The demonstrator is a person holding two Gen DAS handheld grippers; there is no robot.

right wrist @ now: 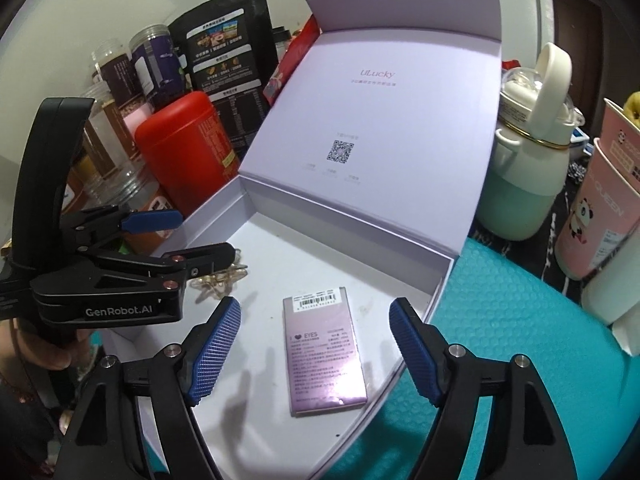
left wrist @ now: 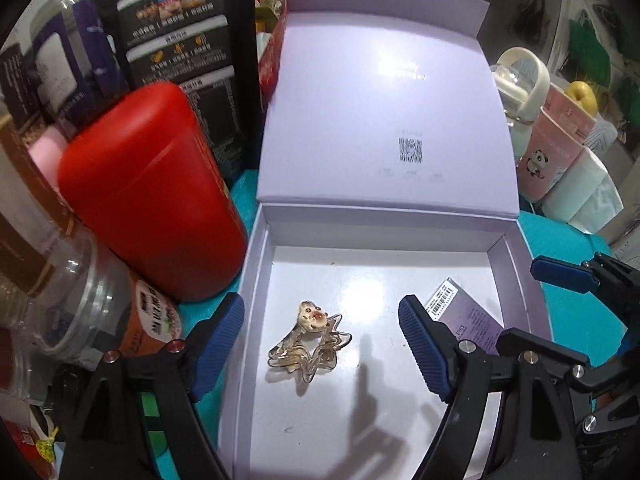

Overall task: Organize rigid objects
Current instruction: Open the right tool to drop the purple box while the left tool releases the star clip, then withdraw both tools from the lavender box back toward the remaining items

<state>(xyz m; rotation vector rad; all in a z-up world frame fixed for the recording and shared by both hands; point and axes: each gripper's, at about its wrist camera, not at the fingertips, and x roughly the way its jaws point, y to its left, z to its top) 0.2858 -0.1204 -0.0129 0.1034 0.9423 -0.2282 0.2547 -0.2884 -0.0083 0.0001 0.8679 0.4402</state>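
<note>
While the hair claw (left wrist: pixel 310 346) and the pink packet (right wrist: pixel 324 350) already lie apart on the floor of the open lilac box (left wrist: pixel 256 280), both the left gripper (left wrist: pixel 320 344) and right gripper (right wrist: pixel 314 350) hover spread wide and empty, so the placing step looks done and next likely comes closing the lid.

Left gripper (left wrist: pixel 322 344) and right gripper (right wrist: pixel 314 346) side by side, both spread wide, empty.

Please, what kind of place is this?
Probably a cluttered table in a home: food jars and a red canister stand beside an open lilac gift box, with a lidded drinking bottle nearby.
</note>
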